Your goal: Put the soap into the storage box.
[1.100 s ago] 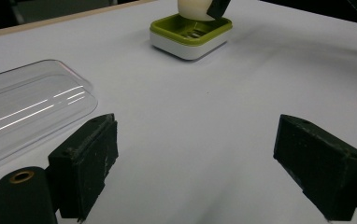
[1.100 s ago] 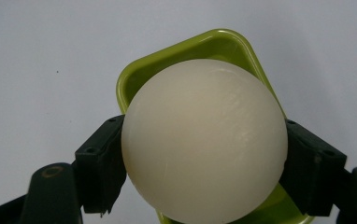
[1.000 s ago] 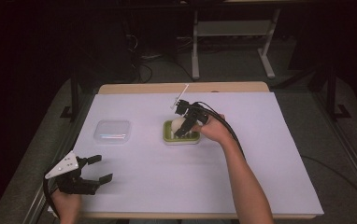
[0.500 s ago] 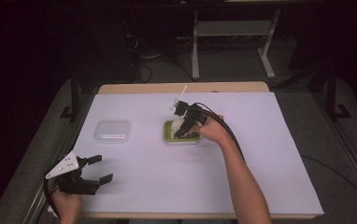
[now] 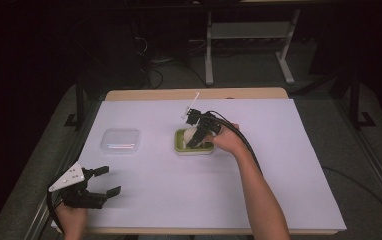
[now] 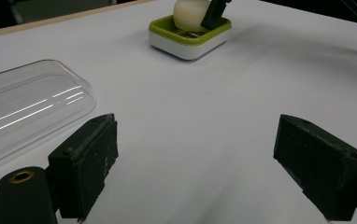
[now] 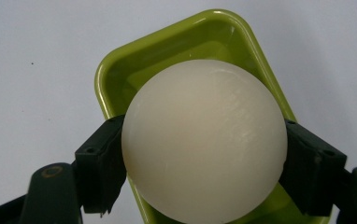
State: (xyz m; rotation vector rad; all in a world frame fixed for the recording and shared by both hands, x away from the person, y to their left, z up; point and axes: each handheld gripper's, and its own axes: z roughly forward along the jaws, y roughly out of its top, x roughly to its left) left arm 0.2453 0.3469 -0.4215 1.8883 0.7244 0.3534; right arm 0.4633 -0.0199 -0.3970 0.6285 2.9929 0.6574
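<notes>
Writing: none legible on any item.
Right gripper (image 5: 195, 136): forearm reaches in from the near edge to mid-table; jaws clamped on either side of the cream ball (image 7: 203, 140).
Cream ball: held over the green tray (image 7: 120, 79), at the table's middle; whether it touches the tray floor cannot be told.
Green tray: white-based, rectangular; the ball in it.
Left gripper (image 5: 99, 182): hand at the near left corner; jaws wide apart, holding nothing.
Clear lid (image 5: 121, 140): flat on the white table (image 5: 304, 165), left of the tray, well apart from it.
</notes>
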